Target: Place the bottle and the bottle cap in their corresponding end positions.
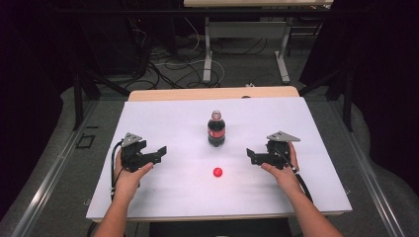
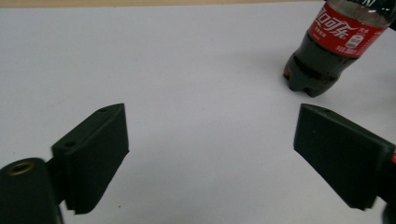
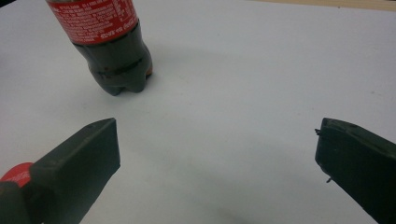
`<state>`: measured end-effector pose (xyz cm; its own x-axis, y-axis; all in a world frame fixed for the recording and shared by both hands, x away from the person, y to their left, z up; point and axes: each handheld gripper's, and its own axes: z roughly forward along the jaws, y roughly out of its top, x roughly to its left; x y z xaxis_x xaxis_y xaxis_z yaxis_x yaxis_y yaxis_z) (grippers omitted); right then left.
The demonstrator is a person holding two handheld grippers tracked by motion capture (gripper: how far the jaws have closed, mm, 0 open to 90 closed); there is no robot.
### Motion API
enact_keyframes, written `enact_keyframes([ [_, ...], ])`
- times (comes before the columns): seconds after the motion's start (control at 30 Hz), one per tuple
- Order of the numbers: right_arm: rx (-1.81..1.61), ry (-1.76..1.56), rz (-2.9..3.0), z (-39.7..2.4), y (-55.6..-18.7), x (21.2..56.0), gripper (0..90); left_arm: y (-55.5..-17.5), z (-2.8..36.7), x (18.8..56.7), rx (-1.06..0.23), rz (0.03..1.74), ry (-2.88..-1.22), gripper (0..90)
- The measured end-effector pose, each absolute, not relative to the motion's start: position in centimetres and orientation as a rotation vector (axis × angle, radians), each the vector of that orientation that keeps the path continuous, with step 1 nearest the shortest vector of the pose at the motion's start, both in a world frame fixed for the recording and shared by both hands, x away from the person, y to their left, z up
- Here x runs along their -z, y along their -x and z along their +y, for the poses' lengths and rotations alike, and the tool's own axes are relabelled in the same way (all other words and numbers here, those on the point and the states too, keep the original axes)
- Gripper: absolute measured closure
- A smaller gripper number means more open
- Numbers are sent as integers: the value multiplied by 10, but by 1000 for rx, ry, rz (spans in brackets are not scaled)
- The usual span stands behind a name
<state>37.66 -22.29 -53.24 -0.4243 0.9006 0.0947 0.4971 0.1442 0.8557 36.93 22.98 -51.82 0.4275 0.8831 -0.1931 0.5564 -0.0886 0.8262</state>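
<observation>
A small cola bottle (image 1: 216, 129) with a red label stands upright and uncapped near the middle of the white table (image 1: 173, 118). Its red cap (image 1: 217, 172) lies on the table in front of it. My left gripper (image 1: 159, 154) rests at the left, open, with nothing between its jaws; the bottle (image 2: 329, 46) appears up and to the right of them. On the right, my right gripper (image 1: 252, 156) is open and holds nothing, and the bottle (image 3: 109, 44) stands up and to the left of its jaws, with a sliver of the red cap (image 3: 14, 172) behind the left jaw.
The white sheet covers a wooden table whose far edge (image 1: 212, 93) shows beyond it. Behind are a desk frame (image 1: 207, 54), cables on the floor and dark curtains. Rails run along both sides of the table.
</observation>
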Motion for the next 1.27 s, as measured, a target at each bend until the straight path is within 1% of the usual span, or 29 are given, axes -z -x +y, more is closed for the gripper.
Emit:
enact_keyframes([
  [0.07,-1199,-1338,1978,-224,-377,534,0,-370,233,521,-461,1256,-1756,68],
  [0.13,-1201,-1345,1977,-226,-378,535,0,-371,236,524,-456,1257,-1767,22],
  [0.2,-1198,-1348,1977,-227,-379,536,0,-372,239,527,-450,1272,-1763,6],
  [0.5,-1189,-1362,1979,-229,-380,539,0,-372,250,537,-457,1326,-1706,6],
  [0.77,-1189,-1372,1977,-230,-381,540,0,-372,254,541,-517,1358,-1692,6],
  [1.03,-1181,-1371,1981,-230,-382,542,0,-372,257,542,-509,1386,-1658,6],
  [1.27,-1179,-1371,1985,-230,-382,543,0,-372,257,542,-509,1387,-1662,6],
])
